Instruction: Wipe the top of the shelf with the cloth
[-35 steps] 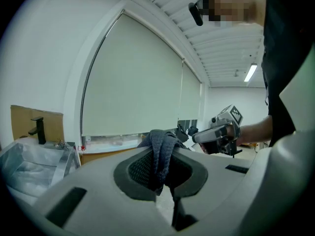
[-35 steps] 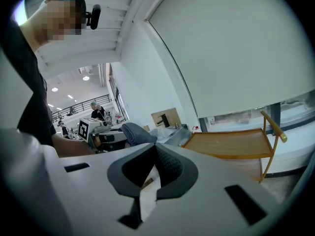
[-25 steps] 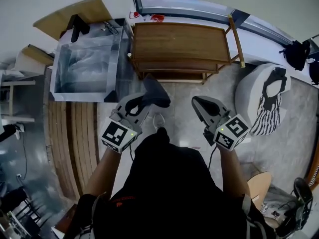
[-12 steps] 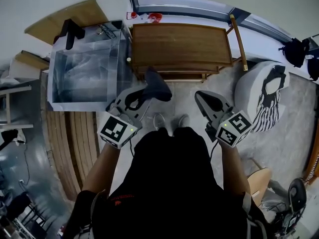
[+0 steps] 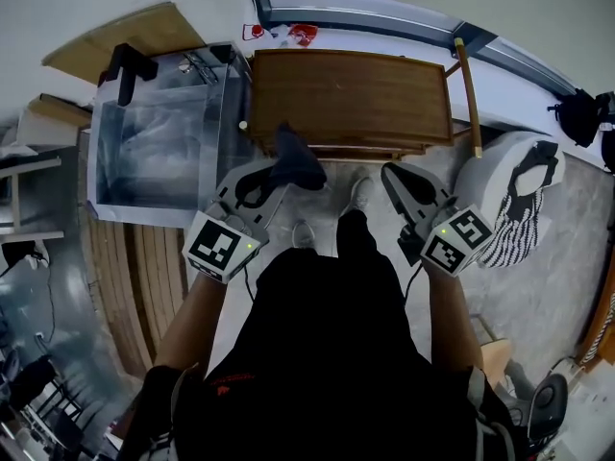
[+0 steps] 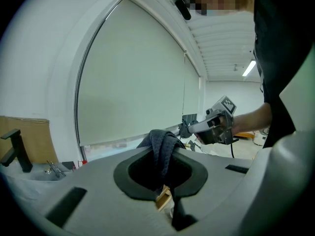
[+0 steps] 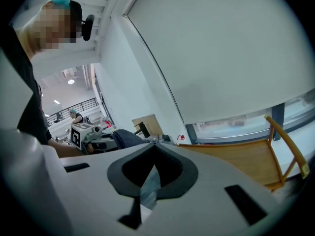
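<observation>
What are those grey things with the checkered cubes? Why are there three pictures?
A person stands at a wooden shelf, holding a tool in each hand. Each is a gripper: two jaws that pinch, like tongs. The cubes are part of them. The looking-down picture comes from a camera on the person's head; the other two come from cameras riding on each gripper. The left gripper pinches a dark cloth for wiping. The right gripper is shut and holds nothing. The shelf top looks bare.
</observation>
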Tool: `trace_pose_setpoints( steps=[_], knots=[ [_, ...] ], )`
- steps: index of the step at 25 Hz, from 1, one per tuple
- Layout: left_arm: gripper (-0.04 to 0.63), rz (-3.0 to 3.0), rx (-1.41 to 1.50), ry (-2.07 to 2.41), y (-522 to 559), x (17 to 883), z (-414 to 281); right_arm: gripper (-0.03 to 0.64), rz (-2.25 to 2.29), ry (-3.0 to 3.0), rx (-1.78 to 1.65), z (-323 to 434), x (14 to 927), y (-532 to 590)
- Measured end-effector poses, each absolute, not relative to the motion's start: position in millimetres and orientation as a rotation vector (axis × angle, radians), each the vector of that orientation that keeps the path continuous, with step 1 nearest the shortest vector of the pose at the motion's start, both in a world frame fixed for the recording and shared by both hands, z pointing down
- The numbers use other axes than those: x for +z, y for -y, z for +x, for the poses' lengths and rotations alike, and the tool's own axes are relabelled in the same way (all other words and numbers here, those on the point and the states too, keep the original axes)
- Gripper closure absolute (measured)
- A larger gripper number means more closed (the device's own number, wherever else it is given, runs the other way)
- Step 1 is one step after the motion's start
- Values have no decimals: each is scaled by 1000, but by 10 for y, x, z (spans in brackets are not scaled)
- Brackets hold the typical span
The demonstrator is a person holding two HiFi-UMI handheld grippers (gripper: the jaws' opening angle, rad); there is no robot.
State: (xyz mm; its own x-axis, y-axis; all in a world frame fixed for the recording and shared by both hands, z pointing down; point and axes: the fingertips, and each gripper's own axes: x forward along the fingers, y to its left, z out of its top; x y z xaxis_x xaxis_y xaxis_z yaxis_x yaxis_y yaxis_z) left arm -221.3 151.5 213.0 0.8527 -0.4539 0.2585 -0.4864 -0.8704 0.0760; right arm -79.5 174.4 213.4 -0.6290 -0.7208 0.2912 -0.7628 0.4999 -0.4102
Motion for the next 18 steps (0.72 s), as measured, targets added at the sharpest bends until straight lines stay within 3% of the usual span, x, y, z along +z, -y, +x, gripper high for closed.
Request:
trace_pose_setpoints(
  steps=[18],
  knots=[
    [554,2716,493,1021,-58,2395,-1291,614,1048,2676,879,385,2509,-320]
  ],
)
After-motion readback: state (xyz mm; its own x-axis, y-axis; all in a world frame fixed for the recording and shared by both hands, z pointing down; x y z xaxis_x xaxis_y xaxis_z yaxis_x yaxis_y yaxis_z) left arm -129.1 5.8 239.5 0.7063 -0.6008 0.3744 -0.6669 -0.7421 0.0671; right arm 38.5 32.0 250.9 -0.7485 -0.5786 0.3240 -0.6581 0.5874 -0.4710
